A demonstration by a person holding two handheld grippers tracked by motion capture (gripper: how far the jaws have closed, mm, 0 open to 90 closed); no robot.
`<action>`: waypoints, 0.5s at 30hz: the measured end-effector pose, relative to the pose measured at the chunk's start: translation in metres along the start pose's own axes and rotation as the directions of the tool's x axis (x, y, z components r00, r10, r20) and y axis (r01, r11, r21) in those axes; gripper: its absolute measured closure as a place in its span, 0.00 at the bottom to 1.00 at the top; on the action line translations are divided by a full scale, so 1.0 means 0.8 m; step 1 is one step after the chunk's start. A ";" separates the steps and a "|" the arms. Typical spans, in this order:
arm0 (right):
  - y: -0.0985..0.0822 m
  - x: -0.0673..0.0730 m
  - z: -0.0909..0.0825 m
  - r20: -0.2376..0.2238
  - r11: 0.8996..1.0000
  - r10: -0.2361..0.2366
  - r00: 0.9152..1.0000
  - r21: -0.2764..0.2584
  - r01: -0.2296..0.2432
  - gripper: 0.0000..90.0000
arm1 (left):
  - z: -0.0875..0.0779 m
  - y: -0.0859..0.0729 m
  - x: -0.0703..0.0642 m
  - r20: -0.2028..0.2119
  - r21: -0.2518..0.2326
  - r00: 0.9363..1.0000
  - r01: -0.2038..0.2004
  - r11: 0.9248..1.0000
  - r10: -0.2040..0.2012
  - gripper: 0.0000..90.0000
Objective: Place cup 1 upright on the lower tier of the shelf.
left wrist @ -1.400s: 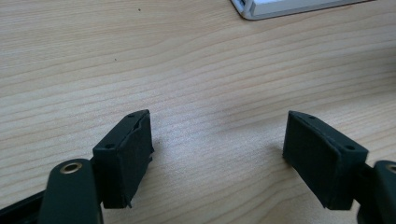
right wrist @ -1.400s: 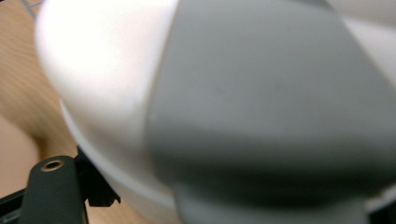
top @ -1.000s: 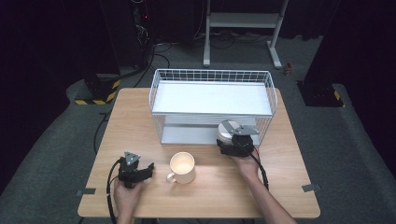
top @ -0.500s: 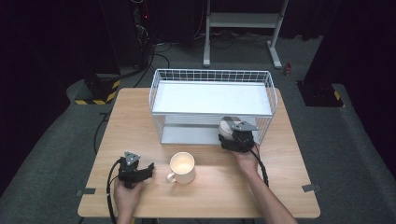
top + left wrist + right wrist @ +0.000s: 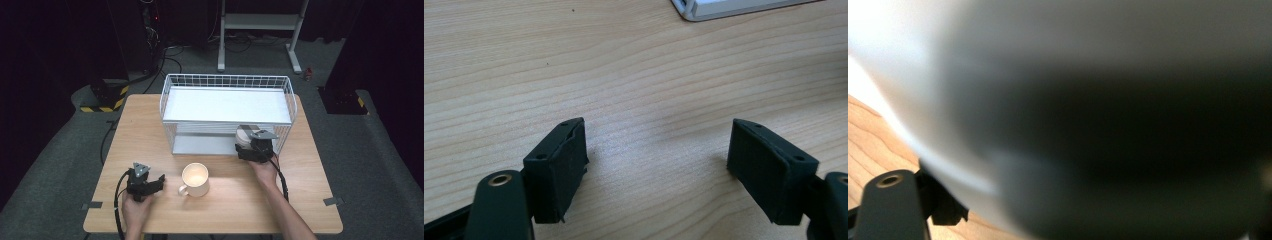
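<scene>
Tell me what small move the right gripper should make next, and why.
Probably draw the right gripper back toward the person: its jaws have just been opening with the pale round thing between them, at the wire rack's lower level, so it looks set down.

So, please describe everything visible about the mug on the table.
The mug is cream-coloured, looks ceramic, and stands upright on the wooden table, near its front edge. Its round mouth faces up and seems empty; the handle points to the front-left. It stands before the wire rack, between both grippers, and neither touches it.
</scene>
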State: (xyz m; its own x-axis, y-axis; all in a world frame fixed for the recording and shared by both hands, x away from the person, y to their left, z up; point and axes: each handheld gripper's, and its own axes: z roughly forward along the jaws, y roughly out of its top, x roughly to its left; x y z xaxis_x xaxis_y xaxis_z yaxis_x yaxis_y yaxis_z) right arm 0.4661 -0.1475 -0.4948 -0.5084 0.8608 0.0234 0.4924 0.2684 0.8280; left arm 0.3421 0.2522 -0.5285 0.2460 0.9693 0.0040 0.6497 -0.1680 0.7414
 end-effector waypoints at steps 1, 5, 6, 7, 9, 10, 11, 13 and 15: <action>-0.001 -0.001 0.000 0.003 1.000 -0.009 1.000 0.003 0.009 0.15 | 0.000 0.000 0.000 0.000 0.000 1.000 0.000 1.000 0.000 0.27; -0.001 0.001 -0.005 0.010 1.000 -0.029 1.000 0.009 0.028 0.16 | 0.000 0.000 0.000 0.000 0.000 1.000 0.000 1.000 0.000 0.27; -0.002 0.002 -0.006 0.010 1.000 -0.027 1.000 0.010 0.027 0.16 | 0.000 0.000 0.000 0.000 0.000 1.000 0.000 1.000 0.000 0.27; -0.003 0.002 -0.007 0.010 1.000 -0.026 1.000 0.015 0.026 0.17 | 0.000 0.000 0.000 0.000 0.000 1.000 0.001 1.000 -0.001 0.27; -0.005 0.004 -0.009 0.012 0.999 -0.025 1.000 0.028 0.024 0.18 | 0.000 0.000 0.000 0.000 0.000 1.000 0.001 1.000 -0.001 0.27; -0.005 0.004 -0.009 0.012 0.999 -0.025 1.000 0.028 0.024 0.18 | 0.000 0.000 0.000 0.000 0.000 1.000 0.001 1.000 -0.001 0.27; -0.008 0.005 -0.012 0.013 0.999 -0.015 1.000 0.030 0.014 0.20 | 0.000 0.000 0.000 -0.001 -0.001 1.000 0.000 1.000 0.000 0.27; -0.009 0.005 -0.013 0.014 0.999 -0.025 1.000 0.025 0.025 0.21 | 0.000 0.000 0.000 -0.001 -0.001 1.000 0.001 1.000 -0.001 0.27; -0.012 0.005 -0.018 0.019 0.999 -0.016 1.000 0.032 0.015 0.22 | 0.000 0.000 0.000 -0.001 -0.001 1.000 0.000 1.000 0.000 0.27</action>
State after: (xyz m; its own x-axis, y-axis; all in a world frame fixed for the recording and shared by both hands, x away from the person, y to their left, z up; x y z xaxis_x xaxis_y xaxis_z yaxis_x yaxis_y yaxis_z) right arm 0.4489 -0.1528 -0.4948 -0.5027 0.8644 -0.0001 0.5070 0.2950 0.8099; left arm 0.3420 0.2520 -0.5286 0.2455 0.9694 0.0047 0.6490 -0.1680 0.7420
